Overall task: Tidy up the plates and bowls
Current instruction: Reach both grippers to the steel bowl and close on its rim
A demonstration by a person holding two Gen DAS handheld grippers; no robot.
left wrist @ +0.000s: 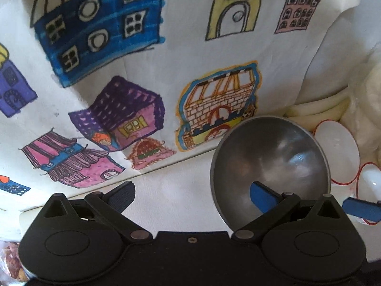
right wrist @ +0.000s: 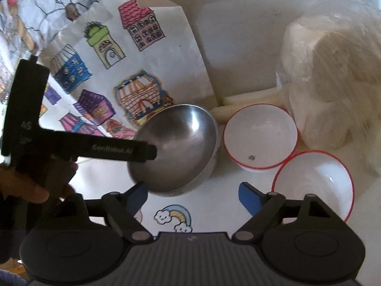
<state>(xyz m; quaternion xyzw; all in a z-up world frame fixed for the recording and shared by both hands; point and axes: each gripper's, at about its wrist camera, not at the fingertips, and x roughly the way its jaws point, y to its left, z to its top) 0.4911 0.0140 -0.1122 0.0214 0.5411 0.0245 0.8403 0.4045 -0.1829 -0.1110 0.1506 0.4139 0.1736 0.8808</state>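
A steel bowl (left wrist: 271, 164) (right wrist: 176, 147) stands tilted on the white table, its opening turned towards the cameras. My left gripper (left wrist: 191, 196) is open wide. Its right finger (left wrist: 262, 197) (right wrist: 142, 152) reaches inside the bowl, while its left finger stays well outside the rim. Two white bowls with red rims (right wrist: 259, 135) (right wrist: 314, 183) sit to the right of the steel bowl. My right gripper (right wrist: 194, 197) is open in front of the bowls. Its left fingertip (right wrist: 138, 195) is at the steel bowl's near rim, and nothing lies between its pads.
A large paper drawing of coloured houses (left wrist: 147, 76) (right wrist: 133, 71) covers the table left of the bowls. A plastic bag of pale rolls (right wrist: 333, 83) and some white sticks (right wrist: 250, 100) lie behind the white bowls. A rainbow sticker (right wrist: 173, 217) is near my right gripper. A hand (right wrist: 23, 186) holds the left gripper.
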